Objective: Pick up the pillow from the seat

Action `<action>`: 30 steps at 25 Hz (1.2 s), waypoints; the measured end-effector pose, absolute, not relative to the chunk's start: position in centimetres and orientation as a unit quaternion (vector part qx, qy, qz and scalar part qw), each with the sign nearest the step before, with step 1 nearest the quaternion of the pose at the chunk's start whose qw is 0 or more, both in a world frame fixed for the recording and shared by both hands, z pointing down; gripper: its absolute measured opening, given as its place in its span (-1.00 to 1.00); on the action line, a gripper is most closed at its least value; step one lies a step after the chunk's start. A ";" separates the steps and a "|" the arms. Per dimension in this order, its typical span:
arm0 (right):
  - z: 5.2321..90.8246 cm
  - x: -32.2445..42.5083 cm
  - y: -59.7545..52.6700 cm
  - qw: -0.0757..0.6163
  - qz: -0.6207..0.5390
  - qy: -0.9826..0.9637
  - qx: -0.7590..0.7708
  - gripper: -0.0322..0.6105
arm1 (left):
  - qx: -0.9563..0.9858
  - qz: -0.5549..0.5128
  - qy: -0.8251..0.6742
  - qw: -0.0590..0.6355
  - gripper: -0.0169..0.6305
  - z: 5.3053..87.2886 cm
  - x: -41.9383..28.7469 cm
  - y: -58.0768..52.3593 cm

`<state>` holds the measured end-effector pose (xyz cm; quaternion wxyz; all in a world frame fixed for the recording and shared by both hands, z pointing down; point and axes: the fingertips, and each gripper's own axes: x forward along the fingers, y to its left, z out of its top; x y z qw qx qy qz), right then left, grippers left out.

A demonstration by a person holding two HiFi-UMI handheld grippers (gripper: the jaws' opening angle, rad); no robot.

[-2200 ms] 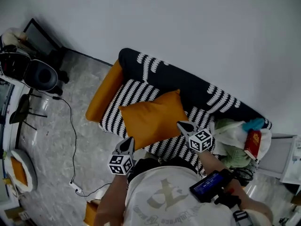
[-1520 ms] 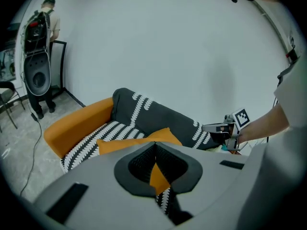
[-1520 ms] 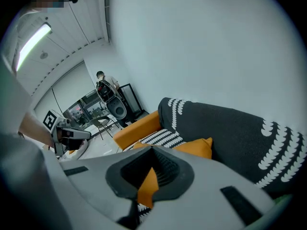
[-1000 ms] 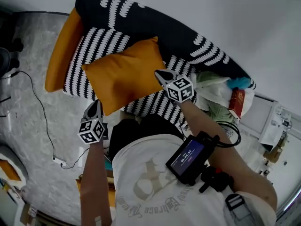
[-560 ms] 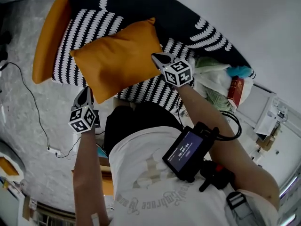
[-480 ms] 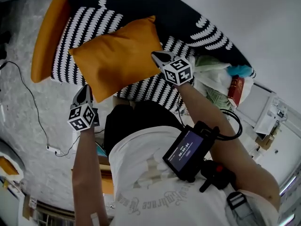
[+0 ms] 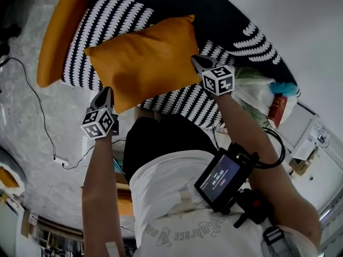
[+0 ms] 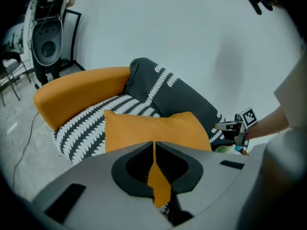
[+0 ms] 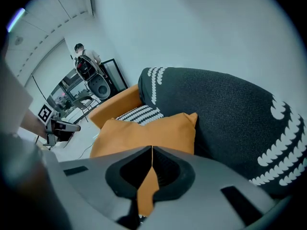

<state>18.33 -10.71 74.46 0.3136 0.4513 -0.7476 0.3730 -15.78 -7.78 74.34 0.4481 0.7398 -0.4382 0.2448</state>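
The orange pillow [image 7: 142, 58] is lying across the striped seat [image 7: 107, 23], its long axis running along the seat's length and its near corner overhanging the seat's front edge. The left gripper [image 7: 109, 91] and the right gripper [image 7: 195, 59] are sitting at its two opposite short ends, each with its fingers pressed together. Both tips are appearing to touch the pillow's edges (whether any cloth is nipped I cannot tell), so neither hand is standing nearer, and the lift is probably depending on both ends rising off the seat together.
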 end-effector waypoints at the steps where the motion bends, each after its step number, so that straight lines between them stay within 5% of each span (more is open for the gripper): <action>1: 74.9 18.6 -10.8 0.316 0.375 -0.745 0.452 -0.85 | 0.738 0.248 -0.435 0.452 -0.91 74.9 -15.7 -7.7; 3: 75.8 19.0 -10.9 0.324 0.383 -0.738 0.451 -0.82 | 0.733 0.253 -0.431 0.462 -0.91 76.3 -15.7 -7.7; 5: 76.9 19.5 -11.1 0.336 0.393 -0.729 0.449 -0.59 | 0.722 0.260 -0.434 0.473 -0.85 77.5 -16.0 -7.8; 7: 77.9 20.0 -11.3 0.348 0.402 -0.717 0.451 -0.35 | 0.706 0.272 -0.443 0.481 -0.70 78.6 -16.8 -7.6; 15: 80.7 21.6 -11.7 0.348 0.454 -0.674 0.468 0.07 | 0.658 0.296 -0.421 0.549 -0.15 82.3 -18.1 -6.9; 21: 82.5 20.2 -12.6 0.336 0.485 -0.665 0.456 0.16 | 0.671 0.309 -0.405 0.540 0.02 84.5 -19.5 -9.1; 30: 83.6 19.6 -13.0 0.309 0.531 -0.660 0.433 0.10 | 0.648 0.327 -0.404 0.557 0.02 87.1 -18.5 -10.2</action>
